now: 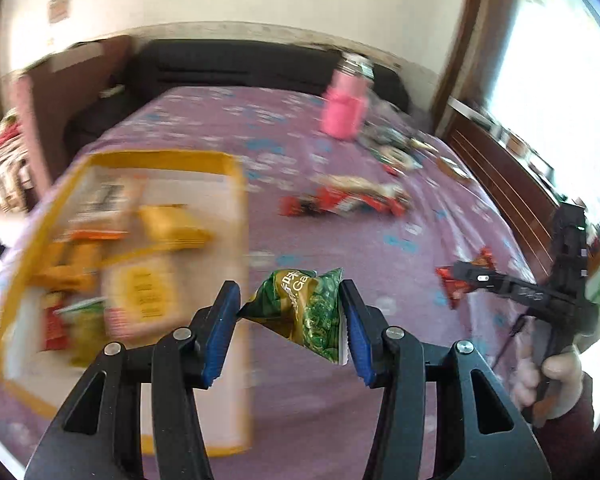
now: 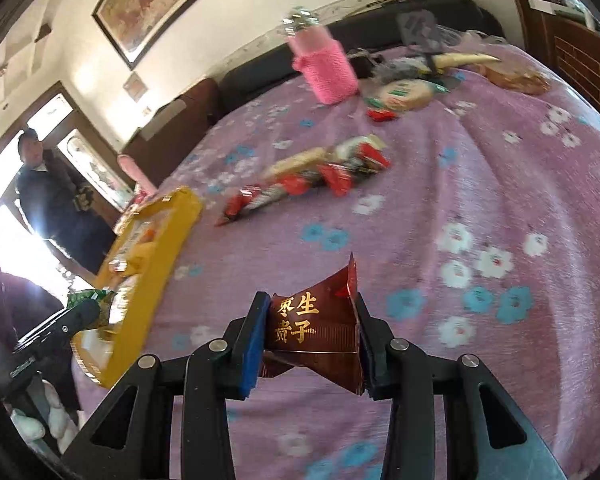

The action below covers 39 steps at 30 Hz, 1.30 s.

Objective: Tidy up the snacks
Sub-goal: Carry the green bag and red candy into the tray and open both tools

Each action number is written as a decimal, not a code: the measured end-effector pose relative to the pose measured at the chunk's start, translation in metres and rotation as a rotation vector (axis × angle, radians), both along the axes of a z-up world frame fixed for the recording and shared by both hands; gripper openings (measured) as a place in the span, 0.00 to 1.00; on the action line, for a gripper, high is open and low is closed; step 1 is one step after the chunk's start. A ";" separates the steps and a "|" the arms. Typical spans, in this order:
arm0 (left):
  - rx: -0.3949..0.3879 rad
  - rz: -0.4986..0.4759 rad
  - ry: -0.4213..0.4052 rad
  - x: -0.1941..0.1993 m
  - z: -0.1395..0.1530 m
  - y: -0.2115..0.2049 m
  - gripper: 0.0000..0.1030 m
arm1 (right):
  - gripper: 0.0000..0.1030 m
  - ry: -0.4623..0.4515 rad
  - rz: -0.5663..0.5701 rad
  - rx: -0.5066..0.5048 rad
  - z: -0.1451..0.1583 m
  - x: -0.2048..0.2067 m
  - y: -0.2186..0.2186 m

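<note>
Above the purple bedspread [image 2: 480, 200], both tongs [image 1: 290, 318] [image 2: 312, 340] grip snack packets [image 1: 304, 312] [image 2: 316, 332].

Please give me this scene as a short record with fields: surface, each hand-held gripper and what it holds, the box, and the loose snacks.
surface: purple flowered blanket
left hand-held gripper: shut on green snack packet
right hand-held gripper: shut on dark red snack packet
box: yellow box, already holding several packets
loose snacks: red and white pile on mid blanket
other: pink bottle standing upright farther back
</note>
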State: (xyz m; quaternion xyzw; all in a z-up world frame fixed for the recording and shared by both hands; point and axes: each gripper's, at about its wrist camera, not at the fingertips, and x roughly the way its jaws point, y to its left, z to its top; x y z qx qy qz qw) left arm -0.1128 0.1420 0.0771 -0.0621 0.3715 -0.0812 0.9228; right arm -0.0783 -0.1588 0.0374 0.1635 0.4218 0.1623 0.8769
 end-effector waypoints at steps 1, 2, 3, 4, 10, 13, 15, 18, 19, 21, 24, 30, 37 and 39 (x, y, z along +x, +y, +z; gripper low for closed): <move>0.004 0.030 -0.002 -0.002 0.001 0.013 0.48 | 0.39 -0.005 0.013 0.003 0.006 0.000 0.008; 0.013 0.076 -0.002 -0.006 0.001 0.032 0.48 | 0.39 -0.012 0.032 0.011 0.015 0.001 0.018; 0.019 0.105 0.000 -0.008 -0.001 0.045 0.48 | 0.39 -0.018 0.049 0.021 0.021 0.003 0.027; 0.023 0.136 0.002 -0.010 -0.003 0.058 0.48 | 0.39 -0.021 0.064 0.029 0.026 0.003 0.034; -0.027 0.291 0.065 -0.017 -0.032 0.127 0.48 | 0.38 -0.038 0.211 0.019 0.052 0.006 0.118; -0.041 0.311 0.100 -0.012 -0.046 0.140 0.48 | 0.38 -0.028 0.295 -0.009 0.052 0.006 0.167; -0.054 0.310 0.115 -0.008 -0.054 0.145 0.48 | 0.38 -0.014 0.353 -0.036 0.048 0.003 0.202; -0.052 0.320 0.130 -0.001 -0.061 0.147 0.49 | 0.38 0.010 0.435 -0.092 0.034 0.001 0.249; -0.048 0.325 0.133 0.000 -0.062 0.148 0.49 | 0.38 0.020 0.455 -0.103 0.029 0.000 0.259; -0.041 0.335 0.140 0.001 -0.064 0.149 0.51 | 0.38 0.049 0.491 -0.124 0.017 0.002 0.281; -0.025 0.368 0.135 0.000 -0.061 0.149 0.54 | 0.39 0.096 0.533 -0.156 -0.004 0.004 0.303; -0.060 0.401 0.098 -0.005 -0.049 0.153 0.56 | 0.51 0.027 0.511 -0.212 -0.002 -0.002 0.306; -0.079 0.404 0.117 -0.006 -0.038 0.142 0.64 | 0.57 -0.057 0.465 -0.154 0.024 -0.003 0.279; -0.108 0.386 0.088 -0.011 -0.030 0.137 0.64 | 0.59 -0.066 0.445 -0.130 0.029 -0.003 0.267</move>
